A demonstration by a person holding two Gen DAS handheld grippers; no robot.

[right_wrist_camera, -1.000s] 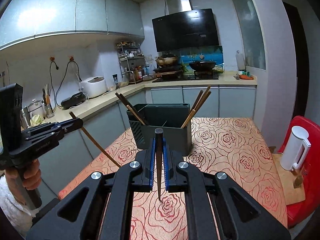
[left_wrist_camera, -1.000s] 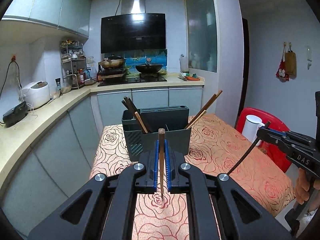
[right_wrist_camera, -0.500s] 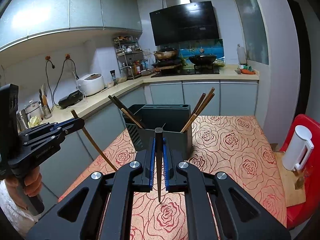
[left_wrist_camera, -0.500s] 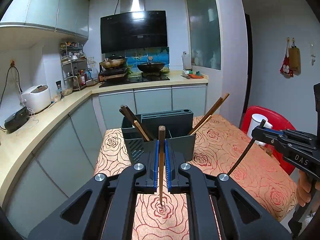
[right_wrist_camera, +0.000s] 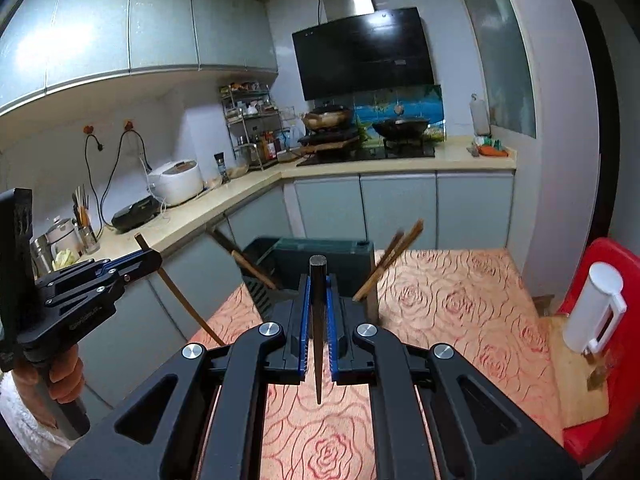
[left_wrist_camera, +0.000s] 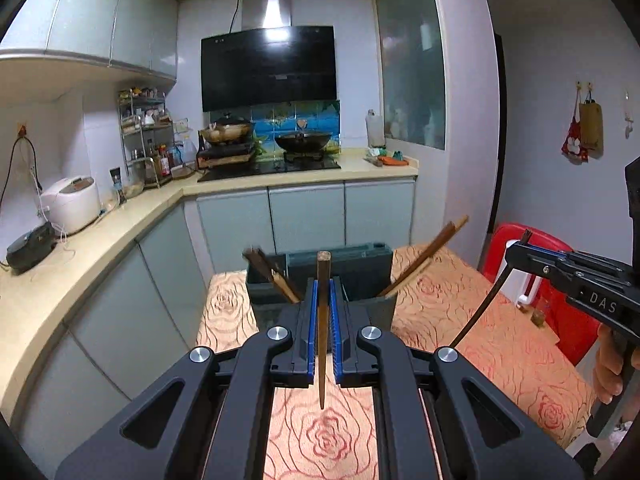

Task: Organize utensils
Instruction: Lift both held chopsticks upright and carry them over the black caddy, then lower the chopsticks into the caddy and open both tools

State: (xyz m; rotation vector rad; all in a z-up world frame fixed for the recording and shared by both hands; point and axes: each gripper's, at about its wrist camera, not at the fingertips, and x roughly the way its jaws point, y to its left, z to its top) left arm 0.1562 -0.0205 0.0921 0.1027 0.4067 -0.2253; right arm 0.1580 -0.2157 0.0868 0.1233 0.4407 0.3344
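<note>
My left gripper (left_wrist_camera: 323, 292) is clamped tight on a brown wooden chopstick (left_wrist_camera: 322, 320), which stands upright between the blue pads, its blunt end above them and its thin tip hanging free over the rose-patterned tablecloth (left_wrist_camera: 472, 320). My right gripper (right_wrist_camera: 317, 292) is closed the same way on a darker, near-black chopstick (right_wrist_camera: 317, 320), also upright with its point down above the cloth. Just ahead of both grippers sits the dark green utensil holder (left_wrist_camera: 360, 268) on the table, partly hidden behind my pads. Brown chopsticks (left_wrist_camera: 276, 276) lean out of its left compartment, and another pair (left_wrist_camera: 428, 258) leans out to the right from its right side. Neither chopstick I hold touches the holder. In the left camera the right gripper shows at the right edge, gripped by a hand (left_wrist_camera: 610, 364). A white kettle (right_wrist_camera: 596, 312) stands on a red chair (right_wrist_camera: 600, 436) beside the table.
</note>
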